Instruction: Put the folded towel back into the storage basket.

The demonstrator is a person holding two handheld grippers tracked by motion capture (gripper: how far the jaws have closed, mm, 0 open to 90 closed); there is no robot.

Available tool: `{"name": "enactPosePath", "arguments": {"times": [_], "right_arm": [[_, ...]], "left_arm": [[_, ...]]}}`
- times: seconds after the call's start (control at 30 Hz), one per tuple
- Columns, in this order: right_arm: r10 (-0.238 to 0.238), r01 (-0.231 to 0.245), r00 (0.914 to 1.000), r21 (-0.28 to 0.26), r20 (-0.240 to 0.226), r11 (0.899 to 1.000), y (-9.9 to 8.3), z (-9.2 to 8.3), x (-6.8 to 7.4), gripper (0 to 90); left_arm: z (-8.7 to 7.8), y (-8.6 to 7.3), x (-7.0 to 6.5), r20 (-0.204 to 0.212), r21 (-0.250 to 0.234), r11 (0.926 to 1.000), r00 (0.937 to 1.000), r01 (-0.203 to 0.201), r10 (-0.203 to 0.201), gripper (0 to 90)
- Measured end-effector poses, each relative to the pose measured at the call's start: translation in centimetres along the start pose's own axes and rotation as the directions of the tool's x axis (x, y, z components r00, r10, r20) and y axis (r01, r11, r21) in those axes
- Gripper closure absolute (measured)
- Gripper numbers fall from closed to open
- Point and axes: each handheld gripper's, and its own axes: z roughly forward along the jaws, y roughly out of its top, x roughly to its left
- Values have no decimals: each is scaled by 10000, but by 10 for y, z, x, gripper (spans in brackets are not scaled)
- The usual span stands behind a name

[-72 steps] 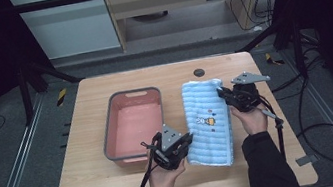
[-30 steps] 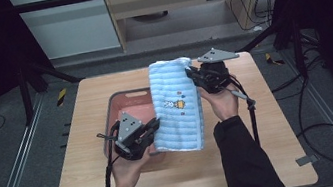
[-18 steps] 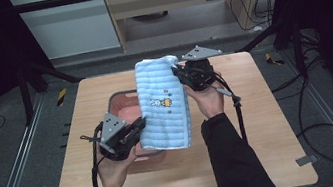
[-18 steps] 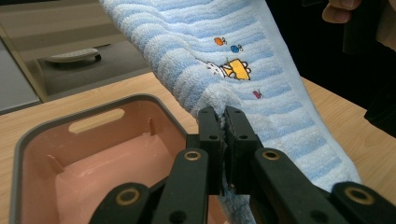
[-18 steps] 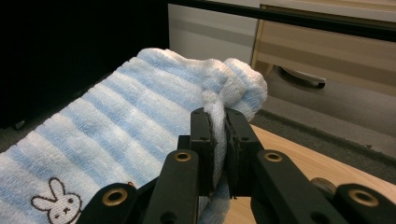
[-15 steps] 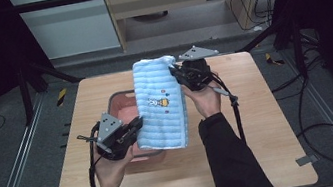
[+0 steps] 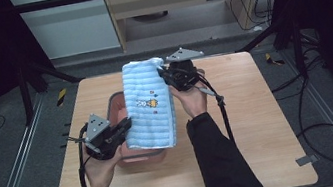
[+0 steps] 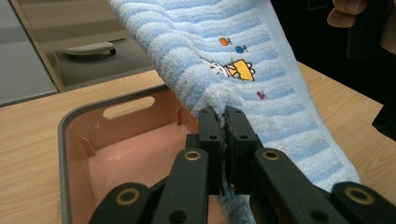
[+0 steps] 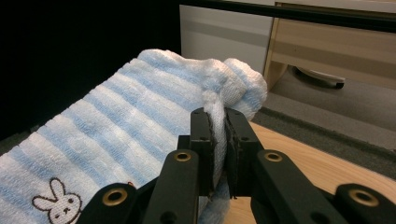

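A folded blue-and-white striped towel [image 7: 148, 104] with a small embroidered rabbit hangs in the air over the pink tub [image 7: 115, 106]. My left gripper [image 7: 126, 125] is shut on the towel's lower left edge; its jaws pinch the terry cloth [image 8: 261, 79] just above the tub's inside [image 8: 140, 158]. My right gripper [image 7: 164, 76] is shut on the towel's upper right corner, where a fold of cloth [image 9: 140, 135] bulges between and above its jaws. The towel slopes down from the right gripper toward the left one.
The tub has a grey rim [image 8: 65, 154] and a slot handle, and stands on the left half of the wooden table [image 7: 270, 122]. Black cables trail off the table's right side. Dark frame legs and a cabinet stand beyond the far edge.
Both grippers have carried the towel up off the table and leftward, from beside the tub to above it. The towel now hangs more upright over the tub.
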Motion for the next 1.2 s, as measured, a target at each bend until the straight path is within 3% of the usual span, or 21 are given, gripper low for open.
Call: {"name": "enactPosePath", "arguments": {"times": [0.63, 1.07, 1.2], "right_arm": [[84, -83, 9994, 25, -338, 10000, 2, 38, 18, 833], [-40, 54, 9991, 340, -414, 9994, -9, 65, 25, 832], [-141, 161, 9990, 440, -435, 9989, -14, 72, 26, 832]], "left_arm": [[-8, -4, 29, -582, 26, 9996, 9979, 298, -296, 866], [4, -20, 44, -992, 585, 9972, 9943, 458, -399, 865], [9, -25, 45, -1032, 777, 9964, 9943, 351, -270, 865]]}}
